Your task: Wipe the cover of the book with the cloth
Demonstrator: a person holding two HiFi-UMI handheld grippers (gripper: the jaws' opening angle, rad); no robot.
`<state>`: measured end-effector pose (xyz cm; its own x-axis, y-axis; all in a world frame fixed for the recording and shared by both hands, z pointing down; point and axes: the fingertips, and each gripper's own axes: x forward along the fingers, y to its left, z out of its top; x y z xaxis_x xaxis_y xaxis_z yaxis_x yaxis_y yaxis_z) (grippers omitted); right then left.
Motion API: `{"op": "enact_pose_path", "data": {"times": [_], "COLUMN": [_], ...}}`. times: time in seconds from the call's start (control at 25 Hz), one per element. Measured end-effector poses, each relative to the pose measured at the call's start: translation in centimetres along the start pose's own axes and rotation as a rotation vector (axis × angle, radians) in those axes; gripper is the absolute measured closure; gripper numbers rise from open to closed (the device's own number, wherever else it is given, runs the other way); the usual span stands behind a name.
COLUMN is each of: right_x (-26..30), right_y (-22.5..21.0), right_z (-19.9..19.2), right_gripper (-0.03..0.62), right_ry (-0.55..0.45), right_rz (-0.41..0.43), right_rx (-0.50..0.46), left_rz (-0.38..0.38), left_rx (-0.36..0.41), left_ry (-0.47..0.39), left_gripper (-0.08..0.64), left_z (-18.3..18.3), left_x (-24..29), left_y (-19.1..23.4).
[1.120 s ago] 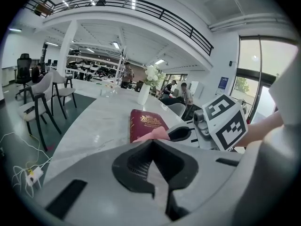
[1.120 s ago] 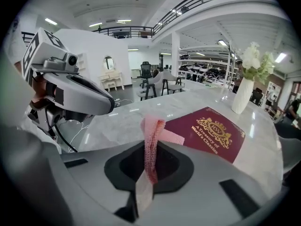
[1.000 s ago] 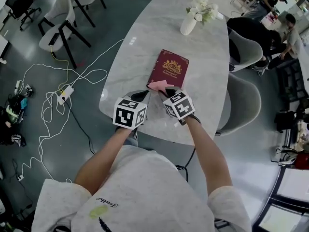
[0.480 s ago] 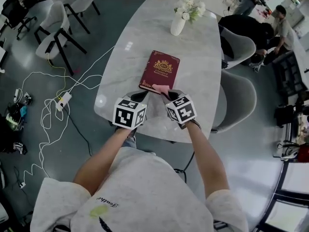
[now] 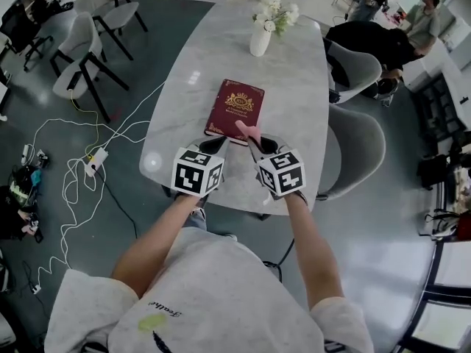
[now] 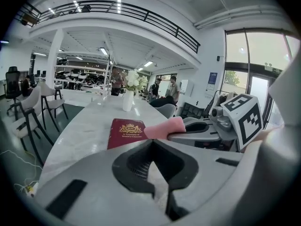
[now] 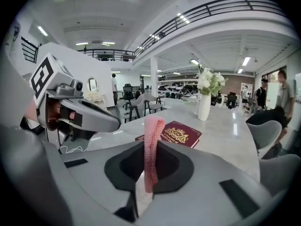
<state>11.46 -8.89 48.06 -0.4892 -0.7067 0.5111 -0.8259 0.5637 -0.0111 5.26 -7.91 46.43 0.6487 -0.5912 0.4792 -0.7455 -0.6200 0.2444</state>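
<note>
Cloth (image 7: 150,140) pinched, right hand-held gripper (image 5: 256,143).

A long pale marble table (image 5: 294,72) runs away from the person. At its far end stands a white vase (image 5: 259,41) with white flowers (image 5: 274,12); the right gripper view shows the vase upright on the tabletop. Two grey shell chairs (image 5: 360,145) stand along the table's right side. On the left, well apart from the table, are pale chairs on dark legs (image 5: 77,54). White cables (image 5: 73,168) loop over the dark floor to a power strip (image 5: 94,162). People (image 5: 423,20) are at the top right corner. A balcony railing (image 6: 141,13) and a white column (image 6: 55,55) show in the left gripper view.
</note>
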Motion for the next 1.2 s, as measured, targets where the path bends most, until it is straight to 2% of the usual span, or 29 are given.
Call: {"op": "enact_pose_path", "data": {"times": [0.24, 0.48, 1.2], "right_x": [-2.5, -4.2, -5.5], "right_y": [0.1, 0.5, 0.1], "right_z": [2.3, 3.3, 3.1], "right_gripper": [0.574, 0.574, 0.574], "right_ry": [-0.089, -0.164, -0.188], "right_rz": [-0.026, -0.039, -0.047], "right_rx": [0.011, 0.067, 0.071], "left_rz": [0.028, 0.037, 0.018], "left_rx": [0.02, 0.055, 0.088], "left_ry": [-0.04, -0.093, -0.102], "left_gripper": [0.554, 0.554, 0.554], "left_z": [1.4, 2.4, 2.9], "left_x": [-1.3, -2.2, -1.6], "left_y": [-0.2, -0.6, -2.7]}}
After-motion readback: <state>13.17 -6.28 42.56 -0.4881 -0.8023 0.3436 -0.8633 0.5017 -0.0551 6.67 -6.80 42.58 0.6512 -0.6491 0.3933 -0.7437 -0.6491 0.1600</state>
